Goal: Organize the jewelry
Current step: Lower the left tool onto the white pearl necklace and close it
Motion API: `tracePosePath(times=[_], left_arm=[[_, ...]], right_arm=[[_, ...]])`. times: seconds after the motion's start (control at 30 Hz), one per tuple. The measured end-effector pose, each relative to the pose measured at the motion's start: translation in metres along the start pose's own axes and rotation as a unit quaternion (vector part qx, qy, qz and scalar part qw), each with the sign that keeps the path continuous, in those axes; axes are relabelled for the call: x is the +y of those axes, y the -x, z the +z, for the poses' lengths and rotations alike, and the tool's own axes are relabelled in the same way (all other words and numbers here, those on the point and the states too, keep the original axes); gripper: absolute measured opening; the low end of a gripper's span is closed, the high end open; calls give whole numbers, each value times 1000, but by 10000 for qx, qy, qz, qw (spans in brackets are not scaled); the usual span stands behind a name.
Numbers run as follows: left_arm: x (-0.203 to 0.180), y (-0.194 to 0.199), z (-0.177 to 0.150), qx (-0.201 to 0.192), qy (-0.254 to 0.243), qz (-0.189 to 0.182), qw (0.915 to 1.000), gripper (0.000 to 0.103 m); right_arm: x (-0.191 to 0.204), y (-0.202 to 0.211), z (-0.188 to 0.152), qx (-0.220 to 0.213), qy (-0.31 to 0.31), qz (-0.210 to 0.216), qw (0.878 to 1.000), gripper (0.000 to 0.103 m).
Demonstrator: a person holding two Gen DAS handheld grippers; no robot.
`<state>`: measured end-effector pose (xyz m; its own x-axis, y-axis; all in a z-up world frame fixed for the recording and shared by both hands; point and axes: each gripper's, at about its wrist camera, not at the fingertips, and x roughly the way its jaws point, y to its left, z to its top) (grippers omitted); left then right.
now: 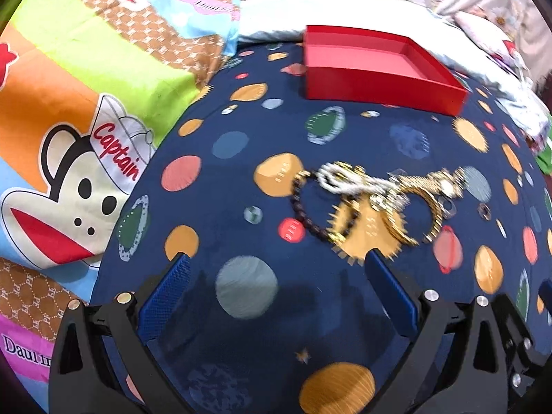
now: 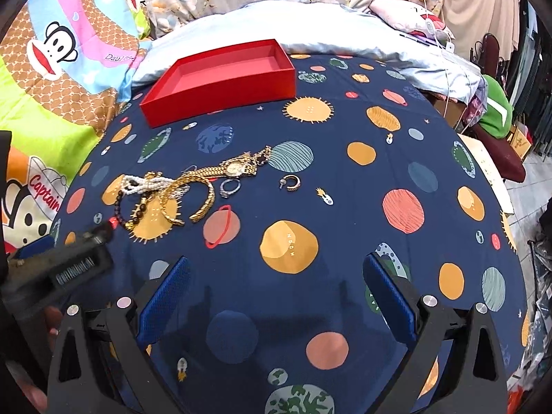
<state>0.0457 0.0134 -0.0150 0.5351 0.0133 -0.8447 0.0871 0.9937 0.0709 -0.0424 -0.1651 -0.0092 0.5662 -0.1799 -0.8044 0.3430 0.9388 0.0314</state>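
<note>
A pile of jewelry lies on the navy planet-print cloth (image 1: 241,179): a dark bead bracelet (image 1: 303,214), a pearl bracelet (image 1: 339,179), gold bangles (image 1: 414,217) and a gold watch (image 2: 234,169). A silver ring (image 2: 229,186) and a gold hoop earring (image 2: 291,183) lie to its right. An empty red box (image 1: 376,69) stands behind the pile; it also shows in the right wrist view (image 2: 220,79). My left gripper (image 1: 279,269) is open, just short of the pile. My right gripper (image 2: 276,272) is open and empty, farther back and right of the jewelry.
A cartoon monkey quilt (image 1: 86,145) lies left of the cloth. A pale blue pillow (image 2: 276,24) sits behind the box. The left gripper's body (image 2: 58,269) shows at the right wrist view's left edge. The cloth's right edge drops to clutter and floor (image 2: 517,179).
</note>
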Motion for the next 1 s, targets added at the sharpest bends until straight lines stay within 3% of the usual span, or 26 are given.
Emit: tracePosePath(times=[0.1,0.33,0.5,0.7,0.83,0.87,1.0], left_arm=[[7,-11,11,20,173,2,9998,98],[8,-33,38,283,606,-712,9952,98],[-11,-44,51,429,613,-831,9937,88],[-26,-59,59,575,624,-916,9922,69],[-30,-59,62,569,529,-998,9920,46],[-30,-58,62,556,510,-995,9922,34],[-25,-53,61,538,486,-1177,9904,21]], right_arm=[[-5,-7,3,62,-41,-17,10000,98],[-9,-16,11,-2,-144,53,9999,98],[-11,-22,16,30,-179,91,9998,98],[-13,-30,19,133,-189,106,9997,98],[-14,-35,19,219,-216,106,9995,98],[-15,-36,19,239,-221,101,9994,98],[-14,-39,20,264,-213,106,9994,98]])
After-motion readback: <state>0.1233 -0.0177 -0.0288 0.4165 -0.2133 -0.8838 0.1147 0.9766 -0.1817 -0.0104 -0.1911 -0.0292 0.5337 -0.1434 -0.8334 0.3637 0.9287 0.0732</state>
